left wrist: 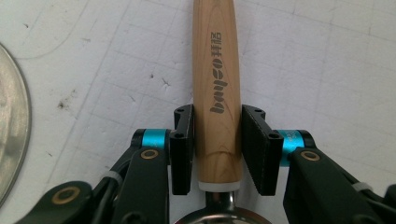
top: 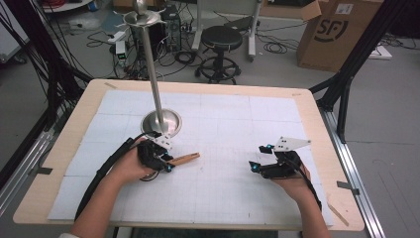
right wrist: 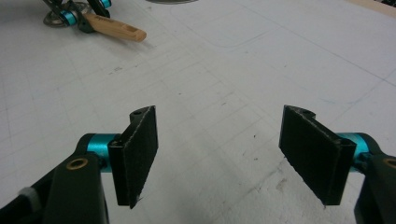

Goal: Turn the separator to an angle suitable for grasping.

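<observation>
Working across the broad worktop (top: 307, 129) with its white gridded mat, the step in hand looks like picking up a utensil by its wooden handle (left wrist: 217, 93), perhaps to hang it on the tall metal stand (top: 152, 64) whose round base (top: 161, 122) sits just beyond the left hand. To do this well, the grip should stay square on the handle, close to the metal end where the weight seems to lie, so the far end does not dip when lifted; a straight, level rise would keep the wood from twisting between the pads. Raising it slowly at first would show whether the hold is firm enough.

The left gripper (left wrist: 217, 149) has its fingers (left wrist: 181, 154) drawn in narrow on the handle: in the left gripper view both black pads lie against the wood near its lower end, just above a white collar and a shiny metal part whose shape is cut off at the bottom. The handle lies flat on the mat, pointing away from the left hand toward the middle of the worktop.

The right gripper (right wrist: 218, 154) rests well apart on the right side, its fingers (right wrist: 139, 154) spread wide over bare mat, holding and touching nothing.
</observation>
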Demonstrator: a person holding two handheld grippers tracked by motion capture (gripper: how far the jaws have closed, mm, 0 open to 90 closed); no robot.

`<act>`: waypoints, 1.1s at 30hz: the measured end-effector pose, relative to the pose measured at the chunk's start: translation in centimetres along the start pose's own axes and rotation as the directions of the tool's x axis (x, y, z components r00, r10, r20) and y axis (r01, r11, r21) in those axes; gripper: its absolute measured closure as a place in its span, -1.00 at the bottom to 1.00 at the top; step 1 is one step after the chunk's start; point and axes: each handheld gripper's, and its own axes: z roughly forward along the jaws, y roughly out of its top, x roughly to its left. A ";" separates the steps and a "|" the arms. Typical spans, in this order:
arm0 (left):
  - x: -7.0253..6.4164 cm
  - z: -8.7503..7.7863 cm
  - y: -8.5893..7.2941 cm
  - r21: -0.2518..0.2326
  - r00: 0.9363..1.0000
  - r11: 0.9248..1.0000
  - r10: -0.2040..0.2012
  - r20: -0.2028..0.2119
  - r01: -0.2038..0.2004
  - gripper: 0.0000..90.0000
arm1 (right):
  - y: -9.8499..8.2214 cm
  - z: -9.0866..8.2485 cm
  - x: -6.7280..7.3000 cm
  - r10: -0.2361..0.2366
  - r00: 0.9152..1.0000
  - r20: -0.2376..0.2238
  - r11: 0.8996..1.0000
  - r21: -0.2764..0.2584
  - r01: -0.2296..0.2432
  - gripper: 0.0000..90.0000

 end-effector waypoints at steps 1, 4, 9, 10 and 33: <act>0.0 0.0 0.0 0.002 1.000 1.000 -0.001 -0.002 0.001 0.46 | 0.0 0.0 0.0 -0.001 1.000 0.000 1.000 0.001 0.001 -0.40; 0.0 0.0 0.0 0.000 1.000 1.000 -0.007 -0.002 0.007 0.47 | 0.0 0.1 0.0 0.001 1.000 -0.002 1.000 0.003 -0.001 -0.40; 0.0 0.0 0.2 0.013 1.000 1.000 -0.008 -0.001 0.008 0.50 | 0.1 0.1 0.1 -0.004 1.000 -0.003 1.000 0.002 0.004 -0.40; 0.0 0.0 0.2 0.008 1.000 1.000 -0.012 0.000 0.012 0.51 | 0.1 0.1 0.0 -0.005 1.000 -0.002 1.000 0.001 0.005 -0.40; -0.1 -2.0 0.2 -0.098 1.000 0.995 -0.012 -0.016 0.010 0.52 | 0.1 -0.1 0.0 0.001 1.000 -0.006 1.000 -0.008 -0.001 -0.40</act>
